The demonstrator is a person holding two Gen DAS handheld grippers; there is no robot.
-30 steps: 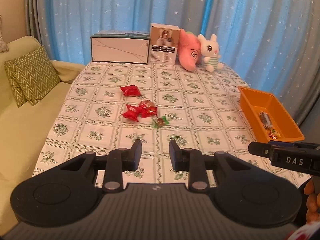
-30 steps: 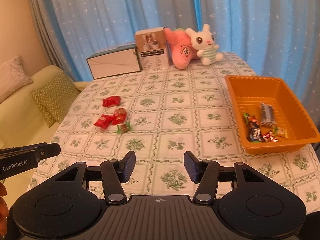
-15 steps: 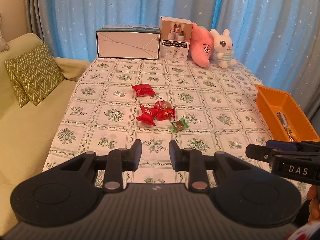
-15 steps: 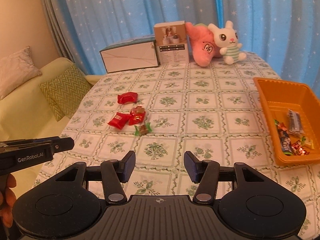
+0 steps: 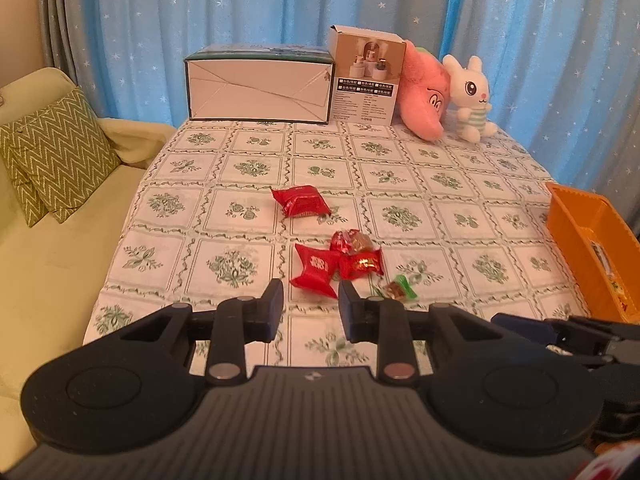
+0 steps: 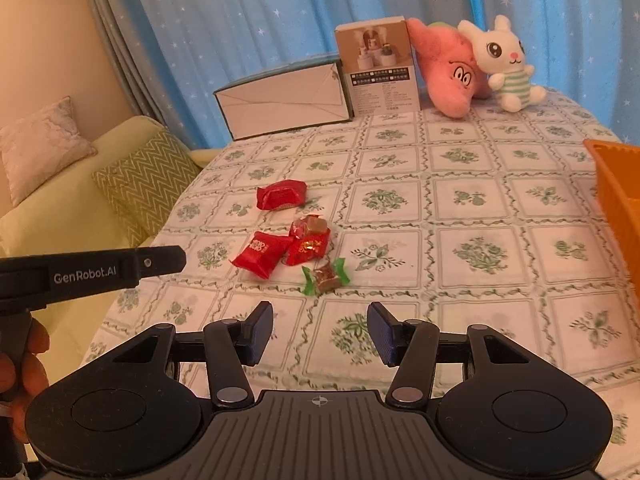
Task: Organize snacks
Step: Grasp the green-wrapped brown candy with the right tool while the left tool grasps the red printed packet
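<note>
1. Blue star-printed curtains (image 5: 280,8) hang behind a table covered by a white cloth with green floral squares (image 5: 400,168).
2. At far left stands a pale yellow-green sofa (image 5: 48,264) with a green zigzag cushion (image 5: 52,156) leaning on it; the right wrist view also shows a pale cushion (image 6: 44,144) further back.
3. Along the table's far edge, from left to right: a long white box with a dark green rim (image 5: 258,84), an upright product carton (image 5: 366,76), a pink plush toy (image 5: 422,98) and a white rabbit plush (image 5: 470,98), the last two touching.
4. The loose snacks lie left of the table's middle. A red packet (image 5: 300,201) lies alone, farther back.
5. Nearer, a cluster: a red pillow-shaped packet (image 5: 316,270) touches a smaller red wrapped sweet (image 5: 362,264), with a clear-and-red wrapped candy (image 5: 352,240) just behind them.
6. A green-ended wrapped candy (image 6: 325,276) lies just right of the cluster, apart from it.
7. The left gripper (image 5: 310,300) hovers above the cloth in front of the pillow-shaped packet, its jaws narrowly apart with nothing between them.
8. The right gripper (image 6: 320,330) hovers in front of the green-ended candy, jaws wider apart and empty.
9. At the right edge sits an orange tray (image 5: 576,216) holding a few wrapped snacks, only partly visible.
10. A person's fingers (image 6: 28,356) grip the left gripper's handle at the lower left of the right wrist view.
</note>
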